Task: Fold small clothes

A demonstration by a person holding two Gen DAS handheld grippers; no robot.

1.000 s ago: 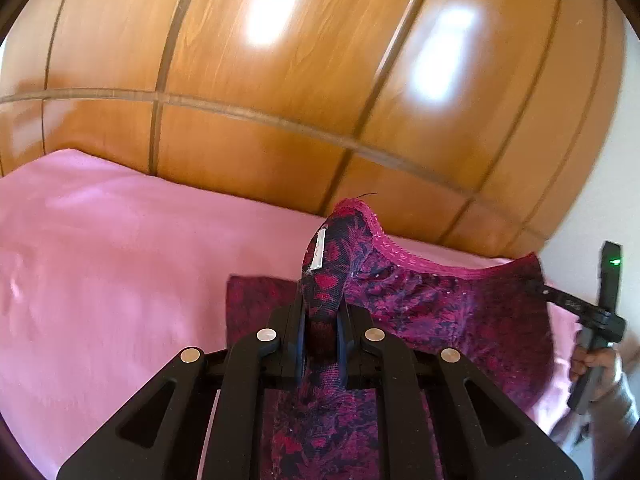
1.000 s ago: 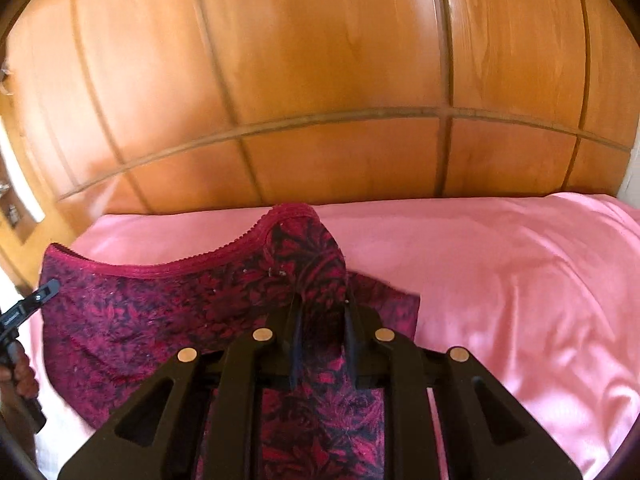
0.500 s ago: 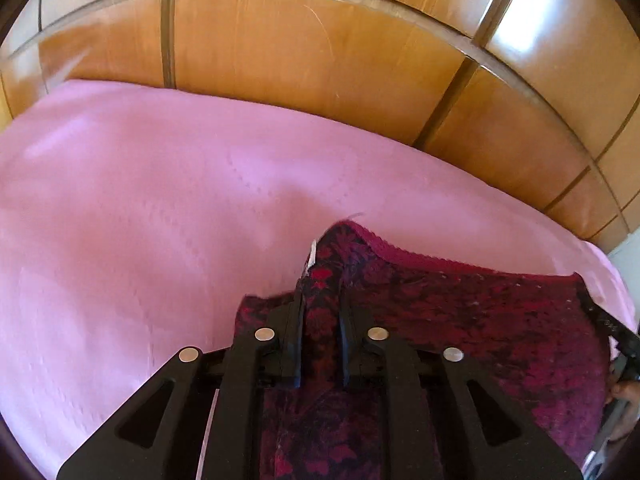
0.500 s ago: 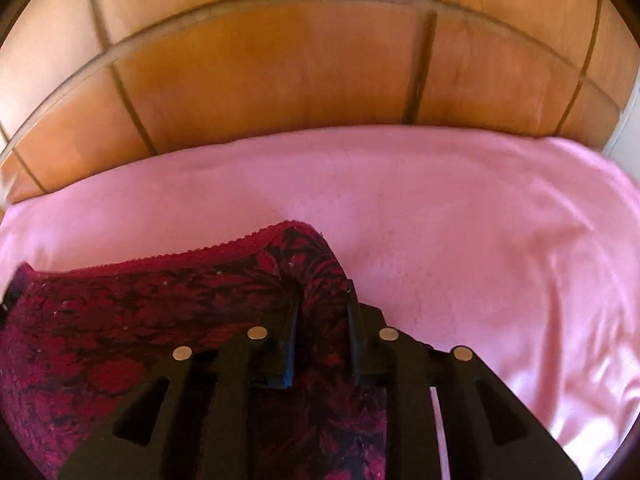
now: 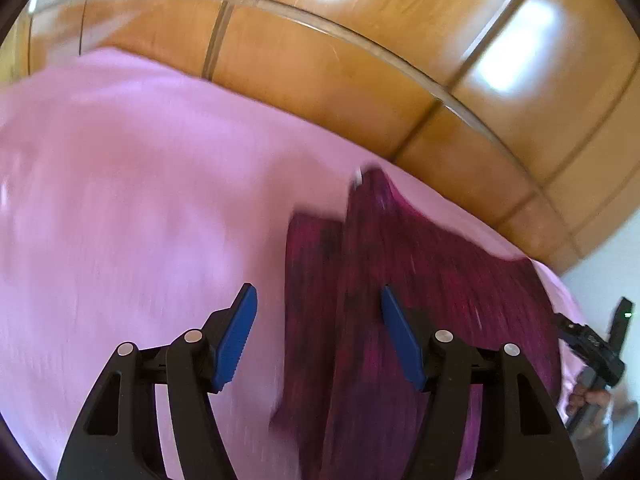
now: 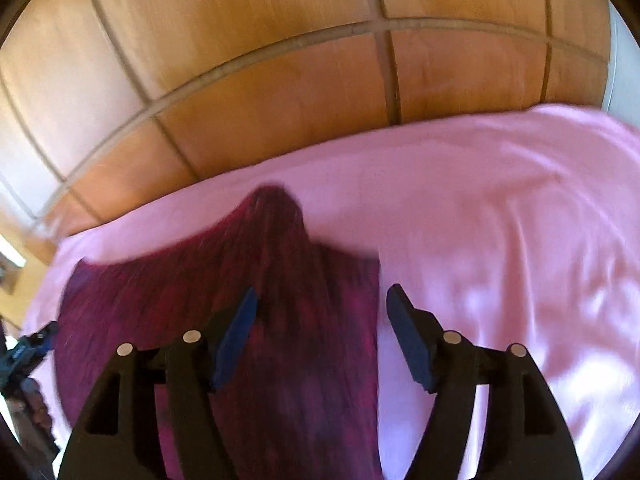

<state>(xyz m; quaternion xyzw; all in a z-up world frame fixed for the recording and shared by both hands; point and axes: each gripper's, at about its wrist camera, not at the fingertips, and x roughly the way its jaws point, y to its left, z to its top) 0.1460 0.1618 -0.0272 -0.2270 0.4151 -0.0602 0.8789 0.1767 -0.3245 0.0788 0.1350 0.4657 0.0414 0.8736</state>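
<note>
A small dark red and black patterned garment lies on the pink sheet, its top edge still peaked where it was held; the frames are blurred by motion. My left gripper hangs over the garment's left side with its jaws opening, blue pads clear of the cloth. In the right wrist view the same garment spreads to the left, and my right gripper is over its right edge, jaws opening, nothing pressed between the pads. The right gripper also shows in the left wrist view at the right edge.
Pink sheet covers the bed, spreading wide to the left in the left wrist view and to the right in the right wrist view. A glossy wooden panelled wall rises just behind the bed. A hand holds the other gripper's handle.
Both grippers were shut on the garment's top corners, came down toward the bed, then let go. Their jaws now stand apart and the cloth has dropped onto the sheet.
</note>
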